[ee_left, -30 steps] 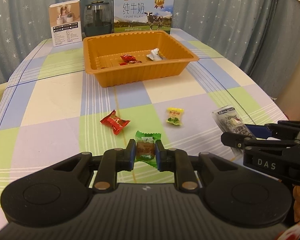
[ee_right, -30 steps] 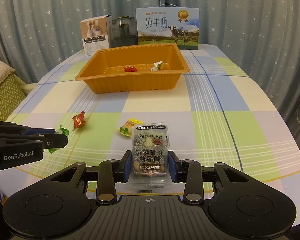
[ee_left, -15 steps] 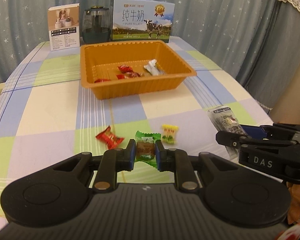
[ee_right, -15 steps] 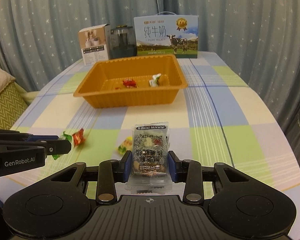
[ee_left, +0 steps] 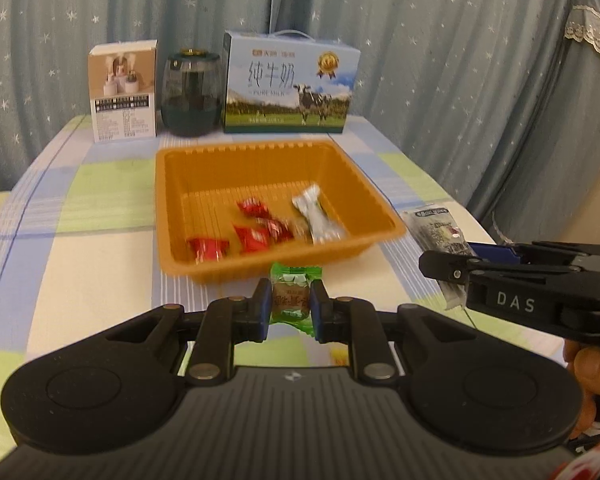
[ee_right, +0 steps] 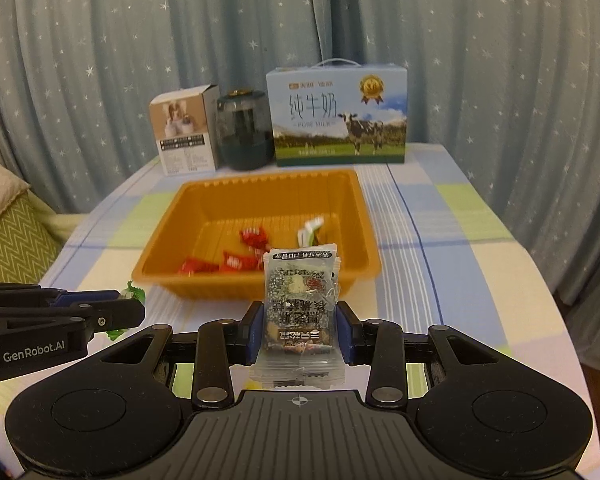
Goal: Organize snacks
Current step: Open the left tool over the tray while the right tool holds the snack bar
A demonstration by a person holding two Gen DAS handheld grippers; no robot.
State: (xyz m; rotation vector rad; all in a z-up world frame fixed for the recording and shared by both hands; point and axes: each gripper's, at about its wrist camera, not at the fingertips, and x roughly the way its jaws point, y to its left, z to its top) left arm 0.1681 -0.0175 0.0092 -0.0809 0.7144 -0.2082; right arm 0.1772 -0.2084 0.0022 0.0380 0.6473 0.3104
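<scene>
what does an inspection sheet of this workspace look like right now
surface: table under a pastel checked cloth.
job's things: orange tray holds red candies and a silver-green wrapper.
clutter: milk carton, dark jar and small white box lined up at the far edge behind the tray.
grippers: left gripper shut on a green candy, just short of the tray's near rim; right gripper shut on a clear snack packet.
cables: nothing seen.
surroundings: blue star-print curtain; green patterned cushion to the left.
</scene>
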